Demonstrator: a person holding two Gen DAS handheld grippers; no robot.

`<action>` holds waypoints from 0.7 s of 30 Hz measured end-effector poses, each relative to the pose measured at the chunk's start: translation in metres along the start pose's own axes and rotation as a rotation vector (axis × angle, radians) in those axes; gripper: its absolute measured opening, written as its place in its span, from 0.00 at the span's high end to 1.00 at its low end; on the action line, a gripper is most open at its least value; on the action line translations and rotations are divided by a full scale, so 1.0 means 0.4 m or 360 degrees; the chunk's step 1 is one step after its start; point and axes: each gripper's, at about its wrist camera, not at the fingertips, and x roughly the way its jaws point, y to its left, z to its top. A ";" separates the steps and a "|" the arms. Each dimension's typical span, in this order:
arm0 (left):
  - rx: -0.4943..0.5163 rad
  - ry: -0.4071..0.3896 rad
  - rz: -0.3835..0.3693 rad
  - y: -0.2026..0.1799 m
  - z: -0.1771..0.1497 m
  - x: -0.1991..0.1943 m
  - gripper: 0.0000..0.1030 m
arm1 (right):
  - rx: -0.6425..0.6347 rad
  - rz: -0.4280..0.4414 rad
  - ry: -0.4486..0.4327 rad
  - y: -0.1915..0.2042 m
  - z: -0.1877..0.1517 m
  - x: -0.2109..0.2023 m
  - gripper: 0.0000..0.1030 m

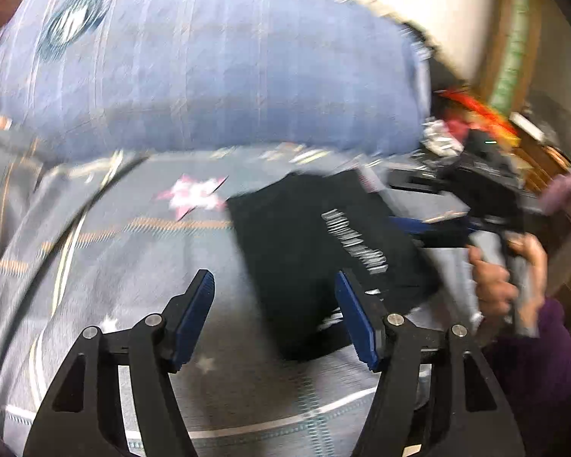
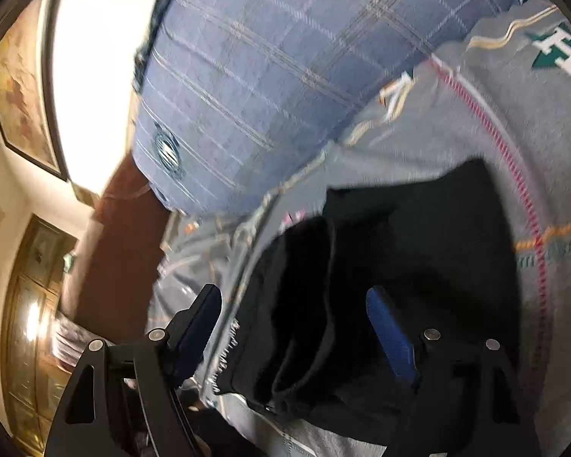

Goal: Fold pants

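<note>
Black pants (image 1: 323,251) (image 2: 392,285): soft matte fabric, folded into rough rectangle, pale printed lettering, lying on grey patterned bedspread (image 1: 114,266) (image 2: 456,133). Blue plaid pillow (image 1: 209,68) (image 2: 266,68) behind, plump. Left gripper (image 1: 276,316) fingers spread wide, empty, above bedspread beside pants. Right gripper (image 2: 297,327) fingers wide, over pants' layered edge, gripping nothing.

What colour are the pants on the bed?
Black pants, with a white printed strip along one side; the strip shows best in the left wrist view.
</note>
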 end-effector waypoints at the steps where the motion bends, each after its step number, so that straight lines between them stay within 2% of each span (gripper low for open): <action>1: -0.0023 0.0035 -0.0008 0.011 -0.008 0.011 0.37 | -0.0003 -0.0029 0.0034 0.006 -0.009 0.013 0.21; 4: -0.0019 0.0112 -0.0069 0.001 -0.035 0.041 0.36 | -0.0070 -0.0113 0.0143 0.039 -0.042 0.054 0.22; 5: 0.0016 0.0121 -0.0083 -0.015 -0.042 0.047 0.36 | -0.0131 -0.0195 0.0130 0.057 -0.056 0.065 0.26; 7: 0.0054 0.0121 -0.0127 -0.049 -0.042 0.050 0.37 | -0.0317 -0.0308 0.0101 0.097 -0.078 0.073 0.81; 9: 0.0063 0.0101 -0.0181 -0.073 -0.029 0.042 0.37 | -0.0420 -0.0386 0.0058 0.128 -0.089 0.063 0.85; 15: 0.0187 -0.0047 -0.0270 -0.158 0.047 -0.002 0.37 | -0.0506 -0.0264 -0.0238 0.161 -0.073 -0.093 0.87; 18: 0.0216 -0.0045 -0.0259 -0.191 0.068 0.029 0.36 | -0.0398 -0.0319 -0.0333 0.109 -0.042 -0.161 0.87; 21: 0.0223 0.0001 -0.0247 -0.218 0.076 0.091 0.36 | -0.0181 -0.0428 -0.0254 -0.014 -0.020 -0.175 0.87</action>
